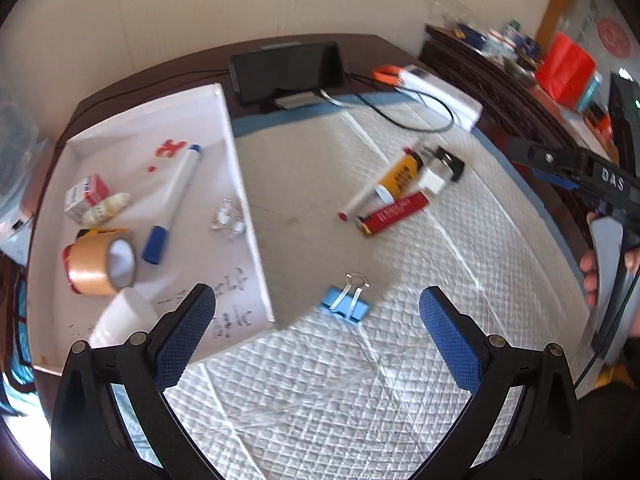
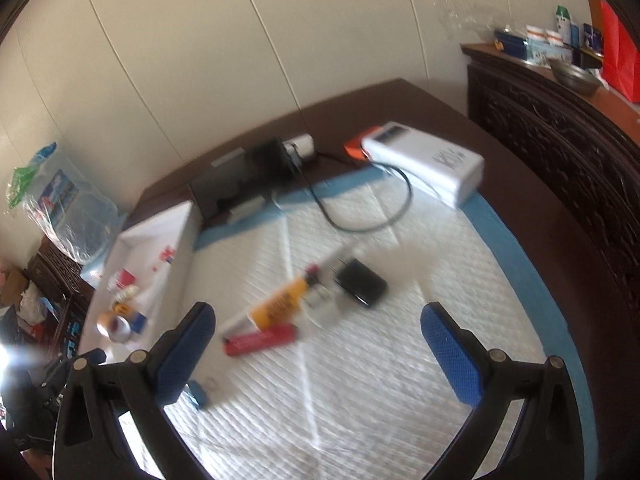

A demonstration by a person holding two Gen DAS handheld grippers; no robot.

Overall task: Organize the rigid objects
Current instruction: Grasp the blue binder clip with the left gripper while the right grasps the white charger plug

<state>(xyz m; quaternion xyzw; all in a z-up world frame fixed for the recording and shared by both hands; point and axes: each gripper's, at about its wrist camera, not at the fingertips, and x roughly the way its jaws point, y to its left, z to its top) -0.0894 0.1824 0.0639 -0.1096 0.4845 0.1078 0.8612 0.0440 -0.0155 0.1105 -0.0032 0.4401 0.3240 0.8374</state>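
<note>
Lighters, a charger and a pen form a cluster on the white quilted pad (image 1: 320,380). Left wrist view: the left gripper (image 1: 318,332) hangs released, jaws wide, above a blue binder clip (image 1: 346,304) just beside the white tray (image 1: 244,184). Open pad surrounds the clip. The tray contains a blue marker (image 1: 176,200), tape roll (image 1: 100,264) and small box (image 1: 86,196). The yellow lighter (image 1: 402,172) and red lighter (image 1: 396,213) lie well apart from the tray. Right wrist view: the right gripper (image 2: 318,344) is released, empty, near the red lighter (image 2: 260,340) and black charger (image 2: 362,282). This view alone shows clear pad toward the blue border (image 2: 532,280). Motion blur obscures detail.
</note>
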